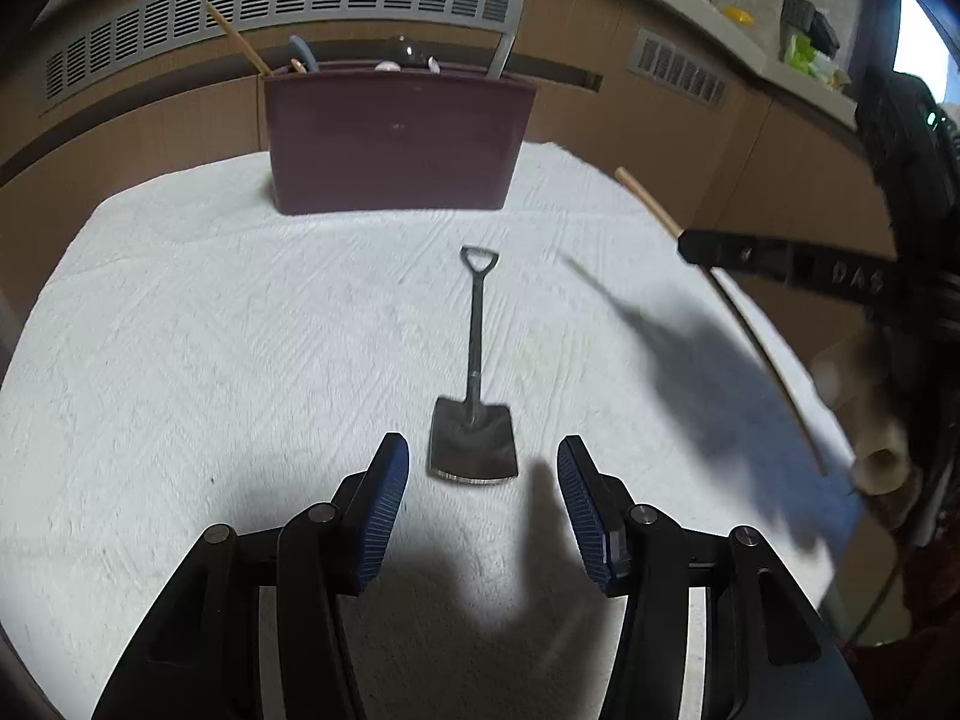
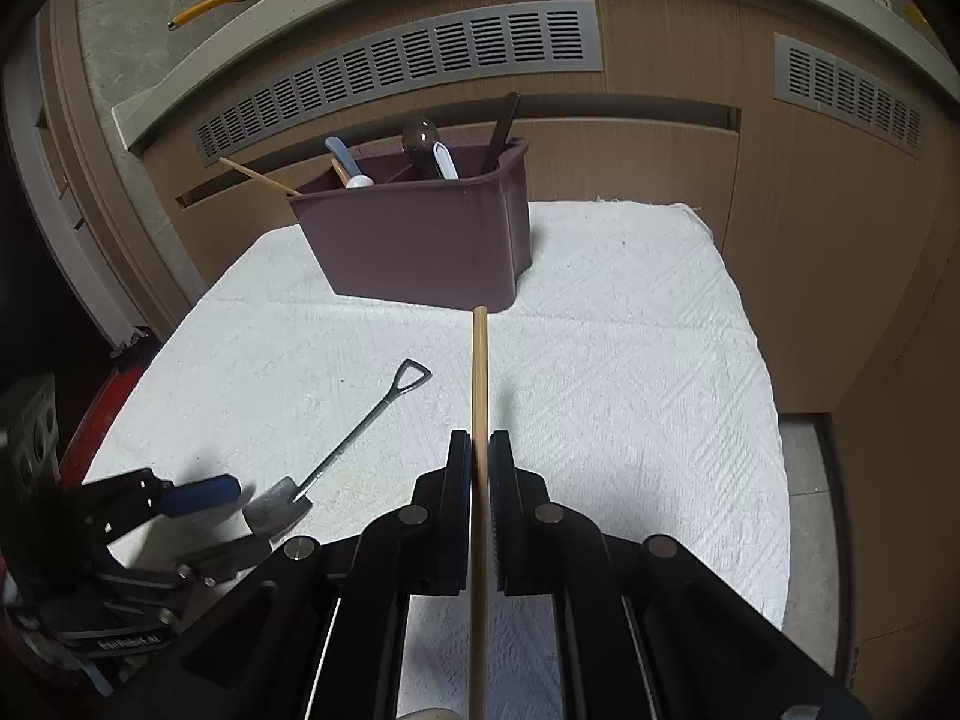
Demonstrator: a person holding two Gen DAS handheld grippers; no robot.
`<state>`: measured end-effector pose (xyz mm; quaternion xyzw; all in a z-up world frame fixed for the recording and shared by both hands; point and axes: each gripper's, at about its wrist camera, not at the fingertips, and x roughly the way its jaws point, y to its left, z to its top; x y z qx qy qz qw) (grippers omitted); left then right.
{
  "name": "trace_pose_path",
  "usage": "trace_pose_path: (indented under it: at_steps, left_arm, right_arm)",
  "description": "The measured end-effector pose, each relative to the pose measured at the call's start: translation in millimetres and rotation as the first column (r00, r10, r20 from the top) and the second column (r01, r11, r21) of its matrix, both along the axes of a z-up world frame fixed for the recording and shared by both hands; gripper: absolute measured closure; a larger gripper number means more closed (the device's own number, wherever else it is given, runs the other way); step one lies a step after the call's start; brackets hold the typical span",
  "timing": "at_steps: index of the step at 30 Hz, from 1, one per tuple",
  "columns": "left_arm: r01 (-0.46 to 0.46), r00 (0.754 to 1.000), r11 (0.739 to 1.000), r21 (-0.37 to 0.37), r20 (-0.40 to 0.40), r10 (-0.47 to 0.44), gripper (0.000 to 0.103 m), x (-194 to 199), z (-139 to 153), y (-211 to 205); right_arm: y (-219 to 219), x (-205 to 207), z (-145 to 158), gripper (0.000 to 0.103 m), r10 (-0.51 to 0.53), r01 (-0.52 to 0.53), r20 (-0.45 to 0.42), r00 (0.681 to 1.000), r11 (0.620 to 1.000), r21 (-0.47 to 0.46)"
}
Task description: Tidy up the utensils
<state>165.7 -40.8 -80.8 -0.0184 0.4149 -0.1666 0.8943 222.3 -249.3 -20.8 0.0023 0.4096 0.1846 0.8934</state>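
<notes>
A small metal shovel-shaped spoon (image 1: 473,396) lies on the white towel (image 1: 240,330), blade toward me; it also shows in the right wrist view (image 2: 336,462). My left gripper (image 1: 483,468) is open, its blue pads on either side of the blade, just short of it. My right gripper (image 2: 480,450) is shut on a long wooden stick (image 2: 479,396), held above the towel and pointing at the maroon utensil caddy (image 2: 420,240). The stick (image 1: 648,198) and right gripper (image 1: 696,246) show at the right of the left wrist view. The caddy (image 1: 390,144) holds several utensils.
The towel-covered table (image 2: 630,330) stands against a wooden cabinet wall with grey vents (image 2: 420,66). The caddy sits at the table's far edge. The left gripper (image 2: 222,510) shows at the lower left of the right wrist view. The floor (image 2: 804,510) lies to the right.
</notes>
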Motion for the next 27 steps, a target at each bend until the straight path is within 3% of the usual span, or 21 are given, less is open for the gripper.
trace_pose_path:
  at_steps: [6,9,13,21,27]
  left_arm:
    - [-0.024,1.0,0.995,0.098,-0.016,0.026,0.052,11,-4,-11]
    - [-0.037,0.999,0.994,0.101,-0.01,0.038,0.066,12,-3,-11]
    - [-0.066,0.998,0.996,0.063,0.022,0.065,0.07,10,6,-1]
    - [-0.139,0.978,0.99,-0.004,0.156,0.137,0.07,7,59,31]
    - [-0.152,0.971,0.988,-0.013,0.185,0.152,0.07,10,76,42]
  right_arm:
    - [7,-4,-2,0.097,0.008,-0.008,0.011,1.0,1.0,-0.004]
    - [10,-6,-3,0.097,0.014,-0.014,0.015,1.0,1.0,-0.015]
    - [11,-4,-10,0.097,0.021,-0.021,-0.017,1.0,1.0,-0.013]
    - [13,1,-29,0.097,0.022,-0.023,-0.094,0.995,1.0,-0.014]
    - [26,14,-45,0.097,0.03,-0.044,-0.151,0.988,0.995,-0.088]
